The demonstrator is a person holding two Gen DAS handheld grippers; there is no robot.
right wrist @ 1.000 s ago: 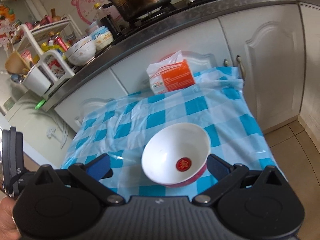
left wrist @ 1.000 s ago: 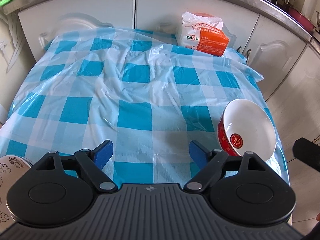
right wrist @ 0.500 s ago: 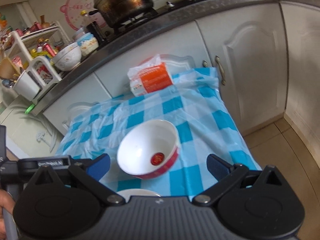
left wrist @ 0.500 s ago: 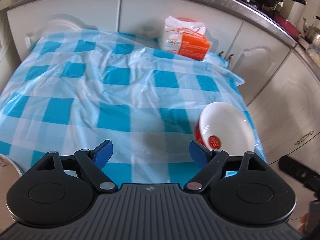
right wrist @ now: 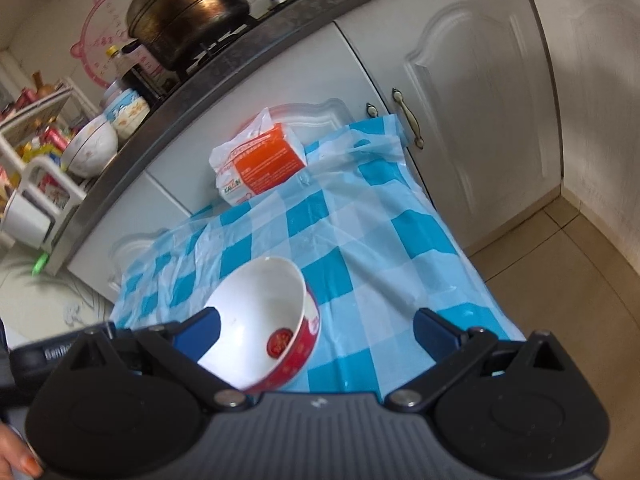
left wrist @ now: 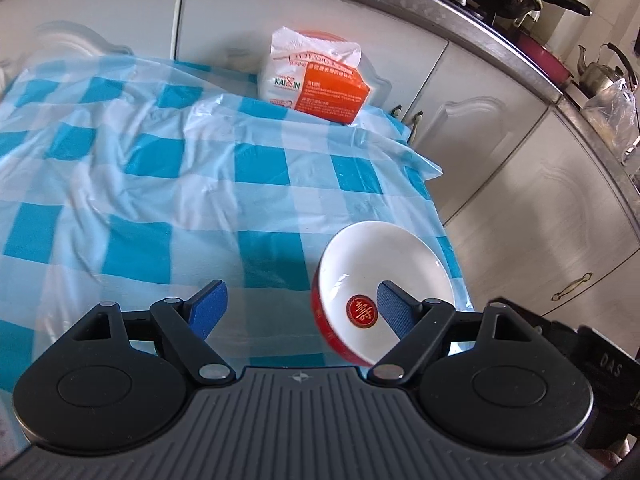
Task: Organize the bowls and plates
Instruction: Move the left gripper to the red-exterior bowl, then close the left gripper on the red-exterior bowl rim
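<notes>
A red bowl (left wrist: 384, 276) with a white inside and a red emblem sits near the right front corner of the checked table. My left gripper (left wrist: 302, 306) is open; its right finger (left wrist: 394, 310) is over the bowl's inside and its left finger is outside the rim. In the right wrist view the same bowl (right wrist: 260, 312) lies by my open right gripper (right wrist: 318, 334), with the left finger (right wrist: 200, 334) at the bowl's near rim. The right gripper holds nothing.
An orange and white packet (left wrist: 316, 80) stands at the table's back edge against white cabinets (left wrist: 500, 152). A counter (right wrist: 192, 92) above carries a large pot (right wrist: 188, 4) and bowls (right wrist: 90, 148). The table edge drops to tiled floor (right wrist: 560, 280) on the right.
My left gripper has moved right and toward the bowl, so its right finger now sits over the bowl. The right gripper has shifted right, leaving the bowl at its left finger.
</notes>
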